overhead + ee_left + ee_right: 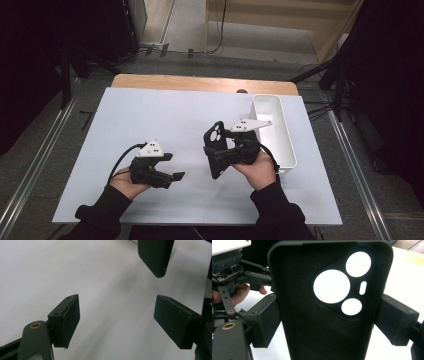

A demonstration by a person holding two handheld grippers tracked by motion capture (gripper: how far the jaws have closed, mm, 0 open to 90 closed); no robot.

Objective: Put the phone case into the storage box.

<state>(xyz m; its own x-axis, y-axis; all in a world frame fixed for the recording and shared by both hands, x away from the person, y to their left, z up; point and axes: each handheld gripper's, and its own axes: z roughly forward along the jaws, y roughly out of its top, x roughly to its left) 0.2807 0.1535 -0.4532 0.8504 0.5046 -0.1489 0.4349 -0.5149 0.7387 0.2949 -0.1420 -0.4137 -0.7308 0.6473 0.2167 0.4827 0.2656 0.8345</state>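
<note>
Right gripper (227, 150) pinching a black phone case (216, 148) by its long edges, holding it upright above the white mat (150, 115), right of centre, just left of the white bin (280, 130). Left gripper (167, 167) hovering near-left, jaws spread, nothing between them, pointing toward the case.

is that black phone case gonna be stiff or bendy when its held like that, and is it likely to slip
The phone case is an empty shell with open camera holes, so it is probably light and somewhat bendy. The right gripper clamps its two long edges, so a hard squeeze might bow it. Its matt surface against the padded fingers suggests little slipping.
</note>
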